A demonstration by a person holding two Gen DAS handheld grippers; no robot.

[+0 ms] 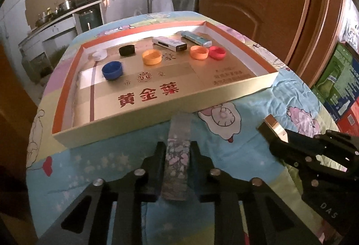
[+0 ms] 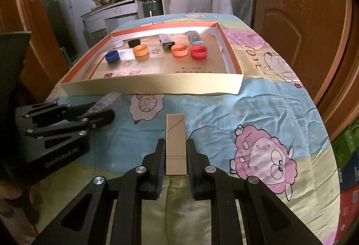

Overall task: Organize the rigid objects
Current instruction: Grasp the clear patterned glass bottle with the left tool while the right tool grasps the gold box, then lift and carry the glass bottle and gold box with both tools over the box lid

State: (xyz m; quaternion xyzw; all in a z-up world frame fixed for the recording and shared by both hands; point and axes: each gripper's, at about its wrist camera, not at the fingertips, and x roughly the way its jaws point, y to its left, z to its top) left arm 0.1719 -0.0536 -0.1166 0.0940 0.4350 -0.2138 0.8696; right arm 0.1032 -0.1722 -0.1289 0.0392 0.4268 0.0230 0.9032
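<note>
Gold cardboard forms the shallow tray [image 1: 224, 97], its floor printed with 3 red characters, 黄金葉; the smaller lines of print beside them are too blurred to read. It lies on a cartoon-sheep bedspread [image 2: 258, 106].

Inside the tray, at its far side, sit 6 bottle caps: a white cap [image 1: 99, 54], black cap [image 1: 127, 50], blue cap [image 1: 112, 70], yellow-orange cap [image 1: 152, 57], orange cap [image 1: 199, 52] and red cap [image 1: 217, 52]. Behind them, by the tray's far wall, lie a silver lighter [image 1: 169, 43] and a pale blue lighter [image 1: 195, 38].

Just outside the tray's near wall, the left hand-held gripper [image 1: 178, 153] is clamped on a floral-patterned lighter [image 1: 177, 155], whose tip points toward that wall. Its body reads "GenRobot.AI" in the right wrist view.

Further from the tray's near wall, the right hand-held gripper [image 2: 176, 153] is closed tight on a gold lighter [image 2: 176, 141], which stands out past its fingertips toward the tray. Its side carries the letters "DAS".
</note>
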